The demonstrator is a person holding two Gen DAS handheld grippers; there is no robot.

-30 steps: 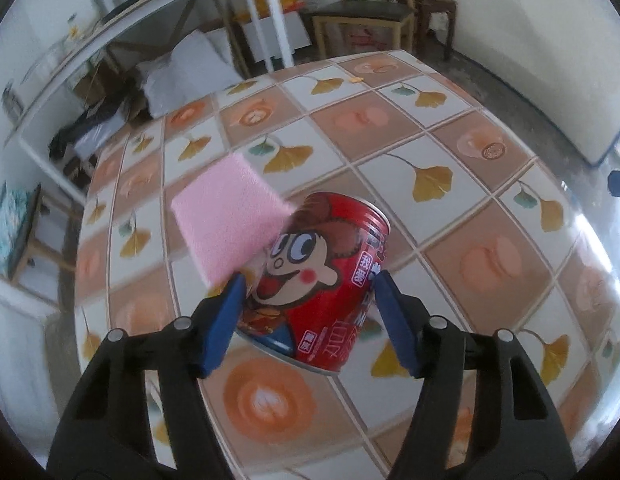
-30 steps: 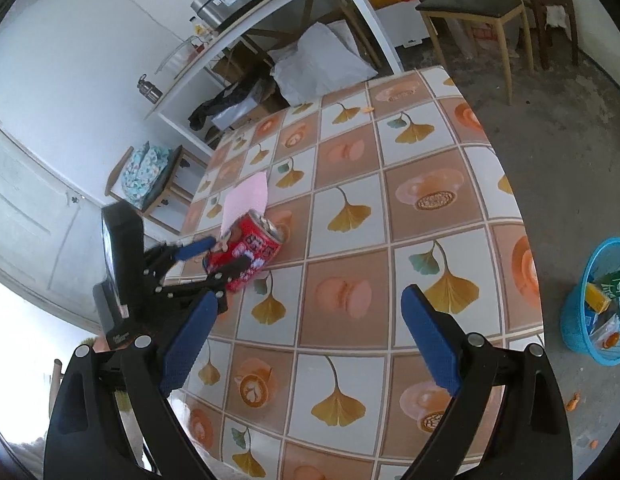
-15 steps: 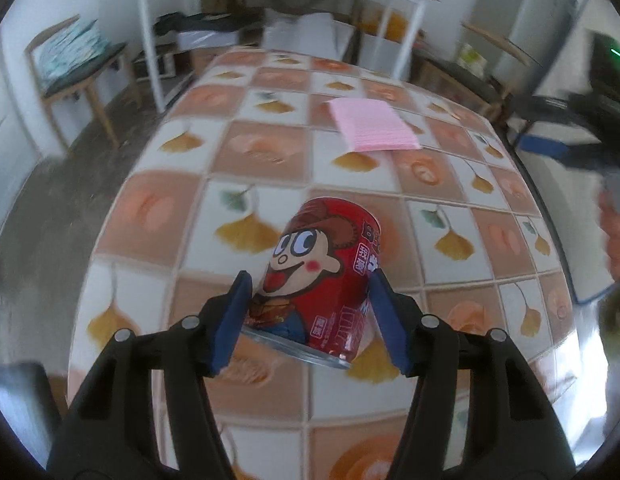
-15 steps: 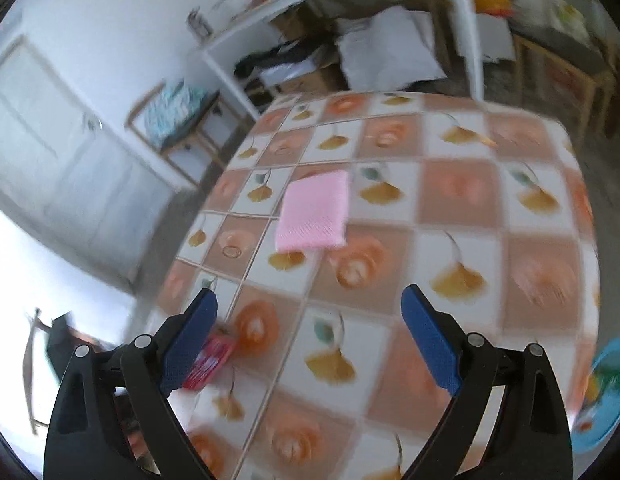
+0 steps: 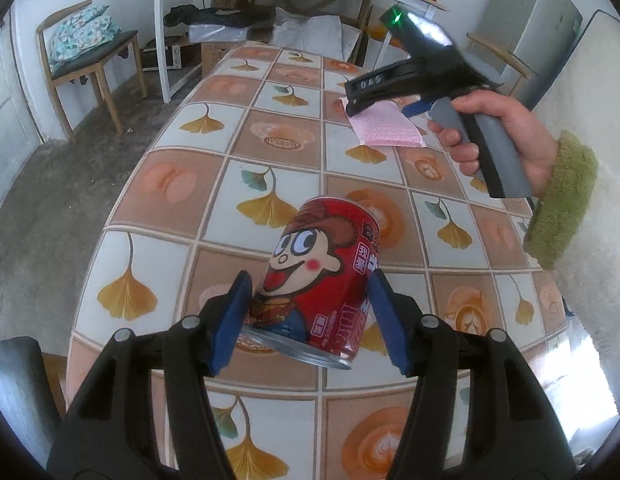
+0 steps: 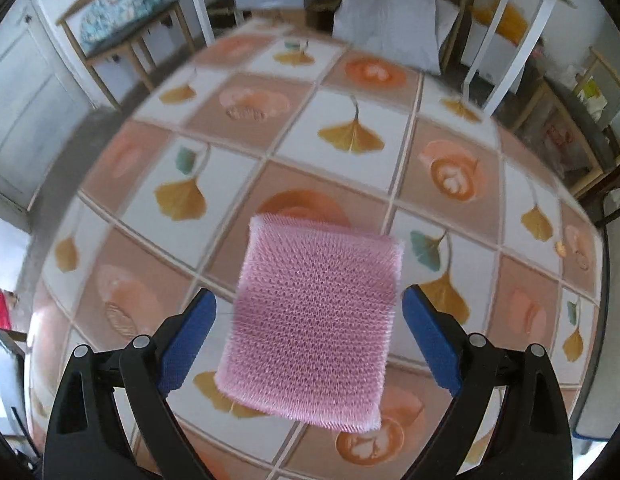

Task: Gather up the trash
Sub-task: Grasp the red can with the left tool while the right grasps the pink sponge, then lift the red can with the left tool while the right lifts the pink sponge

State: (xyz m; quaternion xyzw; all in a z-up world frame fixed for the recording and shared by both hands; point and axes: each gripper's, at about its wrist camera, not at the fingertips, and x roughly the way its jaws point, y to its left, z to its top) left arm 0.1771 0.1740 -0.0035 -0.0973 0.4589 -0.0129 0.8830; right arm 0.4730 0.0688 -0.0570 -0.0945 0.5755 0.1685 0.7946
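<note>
A red drink can [image 5: 322, 280] with a cartoon face hangs tilted above the tiled table [image 5: 170, 176], and my left gripper [image 5: 310, 292] is shut on its sides. Farther along the table lies a pink mesh cloth [image 5: 386, 130]. A person's hand [image 5: 510, 136] holds my right gripper [image 5: 386, 108] over that cloth. In the right wrist view the pink cloth [image 6: 314, 320] lies flat between the blue pads [image 6: 190, 344]. My right gripper [image 6: 310, 308] is open, its pads clear of the cloth's edges.
A wooden chair [image 5: 86, 64] with a folded floral cloth stands left of the table. Behind it is a white-legged table [image 5: 162, 32] with bags and boxes beneath. A dark seat [image 5: 14, 380] sits by the near left corner. The table edge [image 6: 110, 128] drops to grey floor.
My right gripper has swung across the table and come down over the pink cloth. My left gripper rolled and shifted with the can, then held still.
</note>
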